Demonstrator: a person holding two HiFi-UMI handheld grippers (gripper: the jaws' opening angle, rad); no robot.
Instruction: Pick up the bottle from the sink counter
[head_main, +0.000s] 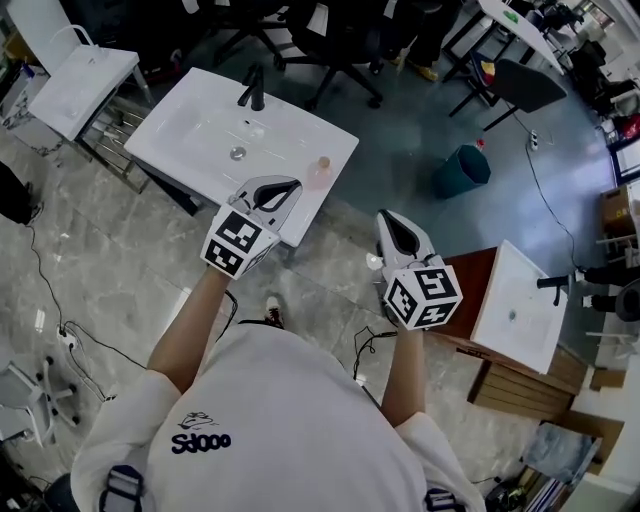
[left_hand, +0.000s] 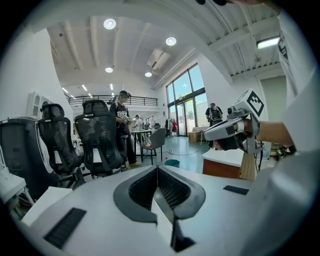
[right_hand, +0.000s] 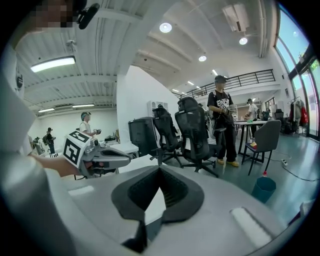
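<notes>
A small clear, pinkish bottle (head_main: 321, 172) with a tan cap stands upright near the right edge of the white sink counter (head_main: 190, 150), to the right of the basin and black faucet (head_main: 253, 91). My left gripper (head_main: 287, 186) is shut with nothing in it, its tips just over the counter's near edge, left of the bottle and apart from it. My right gripper (head_main: 384, 217) is shut and empty too, over the floor to the right of the counter. Both gripper views look level across the room: jaw tips meet in the left gripper (left_hand: 157, 168) and right gripper (right_hand: 159, 169); the bottle is outside them.
A teal bin (head_main: 461, 170) stands on the floor beyond the counter. A second sink on a wooden cabinet (head_main: 514, 302) is at the right. Black office chairs (head_main: 330, 50) stand behind the counter, a white table (head_main: 85, 85) at far left. Cables (head_main: 60, 300) trail on the floor.
</notes>
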